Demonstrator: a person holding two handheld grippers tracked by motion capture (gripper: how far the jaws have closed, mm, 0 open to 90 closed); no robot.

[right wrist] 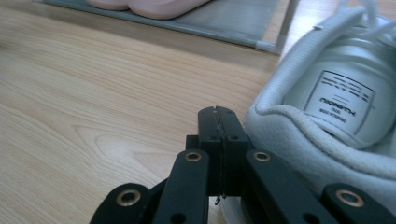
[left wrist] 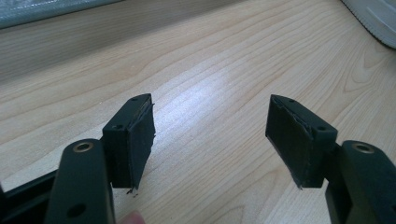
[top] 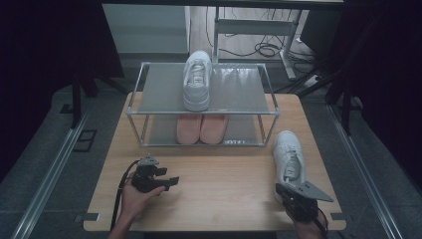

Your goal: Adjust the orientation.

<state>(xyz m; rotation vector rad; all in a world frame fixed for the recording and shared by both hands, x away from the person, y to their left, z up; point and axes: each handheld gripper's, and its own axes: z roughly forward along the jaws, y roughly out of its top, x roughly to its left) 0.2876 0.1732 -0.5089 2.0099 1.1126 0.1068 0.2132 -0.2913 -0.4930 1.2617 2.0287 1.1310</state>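
Inside white sneaker (right wrist: 327, 140), printed label (right wrist: 345, 100), unreadable

Black left gripper (top: 171, 181), trailing cable; black right gripper (right wrist: 218, 116), brass-ringed screw holes, grey three-cornered plate.

Insole label (right wrist: 344, 103) in white sneaker (right wrist: 327, 135): print unreadable.

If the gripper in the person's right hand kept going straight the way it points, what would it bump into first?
Probably the white sneaker: the right gripper, jaws shut, points along the table right beside the shoe's heel collar. Depth is unclear; it might just graze past toward the rack.
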